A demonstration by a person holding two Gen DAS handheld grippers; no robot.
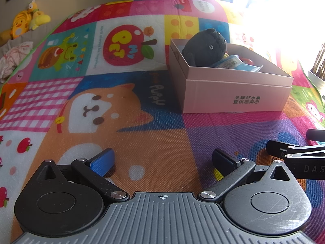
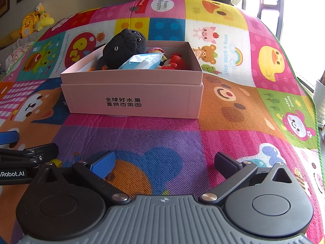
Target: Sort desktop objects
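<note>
Pink cardboard box [image 2: 132, 93] sits on the patterned play mat [image 2: 233, 122], toward the mat's far half, and already holds what looks like everything to be sorted: a black plush toy [image 2: 124, 47] leaning in its far left corner, a blue-and-white wipes packet [image 2: 142, 61] lying across the middle, and red plastic toys [image 2: 175, 63] at the right side. No loose item shows on the mat near the box, so the sorting seems finished.

Both grippers hang low over the mat's near edge, side by side and well apart from the box. The left gripper [image 1: 162, 160] has its fingers spread wide with nothing between them; the right gripper [image 2: 164, 161] likewise. Yellow plush toys [image 2: 33, 25] lie beyond the mat's far left corner, out of the way. Nothing stands between grippers and box.
</note>
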